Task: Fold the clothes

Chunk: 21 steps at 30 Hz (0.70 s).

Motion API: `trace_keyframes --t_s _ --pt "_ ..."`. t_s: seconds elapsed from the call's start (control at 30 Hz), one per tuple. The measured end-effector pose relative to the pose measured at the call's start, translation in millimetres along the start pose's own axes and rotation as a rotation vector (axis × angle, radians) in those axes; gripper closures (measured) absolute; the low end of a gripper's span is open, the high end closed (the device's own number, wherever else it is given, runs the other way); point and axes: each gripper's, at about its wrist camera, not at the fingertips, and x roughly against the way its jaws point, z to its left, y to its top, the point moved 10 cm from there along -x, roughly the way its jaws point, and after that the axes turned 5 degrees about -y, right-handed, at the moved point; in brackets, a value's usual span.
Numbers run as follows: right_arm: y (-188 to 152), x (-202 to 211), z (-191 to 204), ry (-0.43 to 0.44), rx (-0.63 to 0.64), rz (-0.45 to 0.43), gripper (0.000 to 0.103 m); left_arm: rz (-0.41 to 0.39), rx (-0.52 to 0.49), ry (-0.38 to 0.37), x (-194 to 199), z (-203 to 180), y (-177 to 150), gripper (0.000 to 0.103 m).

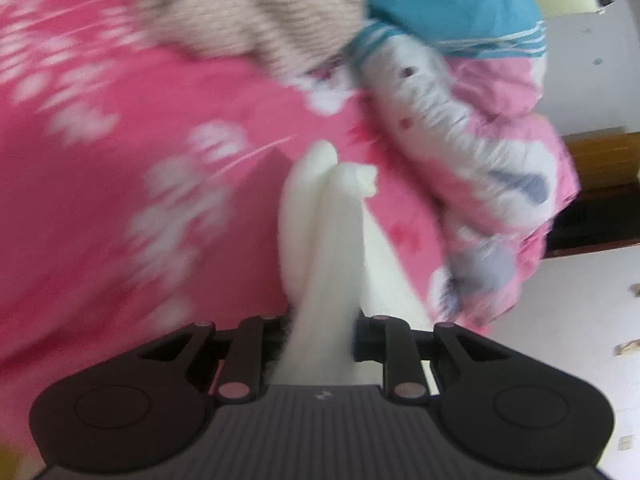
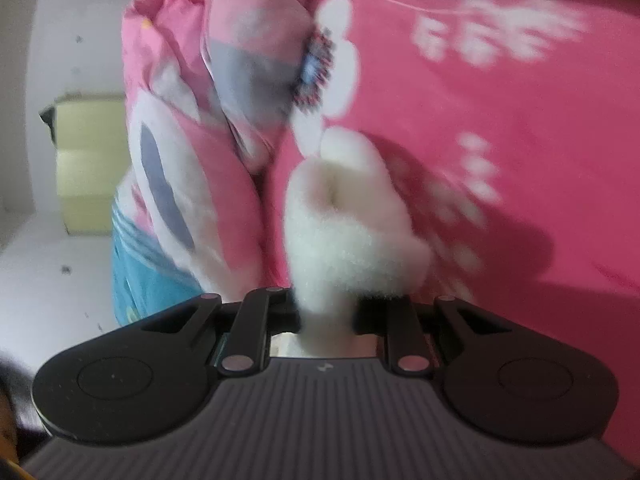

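Observation:
A white fluffy garment (image 1: 320, 240) lies bunched on the pink flowered sheet (image 1: 100, 208). My left gripper (image 1: 322, 320) is shut on one part of it, and the cloth rises out between the jaws and hides the fingertips. In the right wrist view the same white fluffy garment (image 2: 340, 232) bulges out of my right gripper (image 2: 326, 312), which is shut on another part of it. Both views are blurred by motion.
A pink and white padded jacket (image 1: 480, 152) (image 2: 188, 152) lies beside the white garment. A teal garment (image 1: 452, 4) (image 2: 148, 276) and a beige striped knit (image 1: 256, 16) lie near it. White floor (image 1: 580, 312) and a pale yellow box (image 2: 88, 160) lie beyond the sheet's edge.

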Motion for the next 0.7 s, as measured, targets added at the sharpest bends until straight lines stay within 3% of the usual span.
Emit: trace_keyframes --t_s 0.13,0.17,0.23,0.33,0.5,0.57,0.7 --pt "-21 9 -48 -0.181 0.069 0.07 0.075 0.081 -0.088 0.174 0 51 -30 0.061" --pt "-20 8 -56 -0.216 0.07 0.09 0.066 0.085 -0.09 0.185 2 56 -30 0.055" --pt "-18 10 -72 -0.28 0.077 0.129 0.058 0.075 -0.104 0.173 11 55 -24 0.054" --pt "-12 36 -59 -0.311 0.138 0.141 0.052 0.033 -0.217 0.205 33 41 -8 0.044" --pt "2 63 -14 -0.35 0.335 0.128 0.051 -0.006 -0.481 0.199 33 -8 20 0.043" --pt "9 50 13 -0.328 0.458 0.103 0.051 -0.011 -0.591 0.188 14 -33 28 0.043" --pt "16 -13 58 -0.306 0.685 0.095 0.057 0.016 -0.79 0.195 -33 -67 35 0.048"
